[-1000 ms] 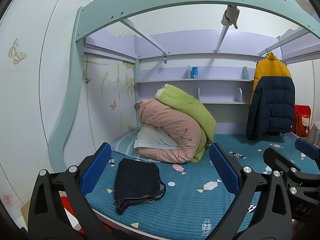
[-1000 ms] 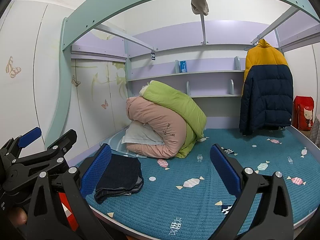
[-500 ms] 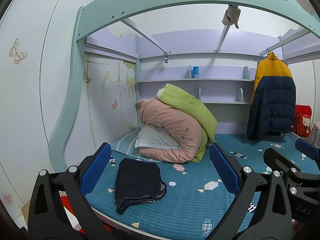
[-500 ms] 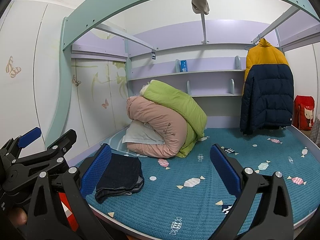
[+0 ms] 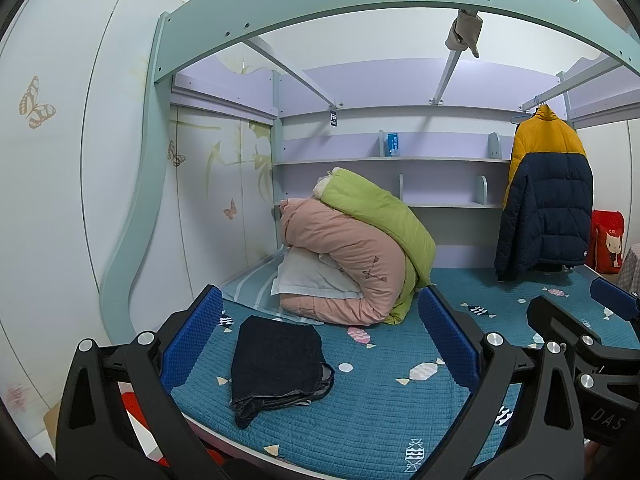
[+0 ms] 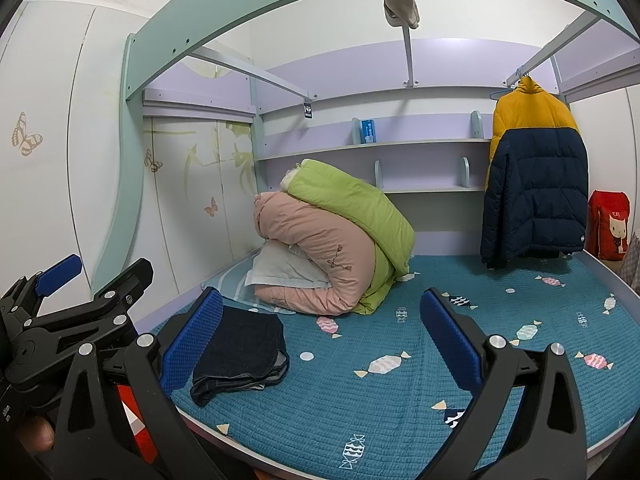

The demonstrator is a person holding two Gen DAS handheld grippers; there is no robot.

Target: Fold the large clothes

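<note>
Left hand-held gripper and right hand-held gripper, both held in the air before the front edge of the bed. Each stands wide open, its two blue-padded fingers far apart, holding nothing and touching nothing. In the right wrist view the left hand-held gripper appears at lower left, beside the right one.

Folded dark denim garment, a compact stack of layers lying flat on the teal candy-print quilted bedcover, near the front left corner of the bed and well clear of both grippers.

Behind it, toward the back left corner: a white pillow lying under a rolled pink duvet, with a green duvet draped over the top of the pink one.

Along the back wall: two lavender shelves, the upper carrying a small blue box. At the back right corner a yellow-and-navy puffer jacket hangs from a rail; a red bag with a cat print stands just beyond the right edge.
</note>
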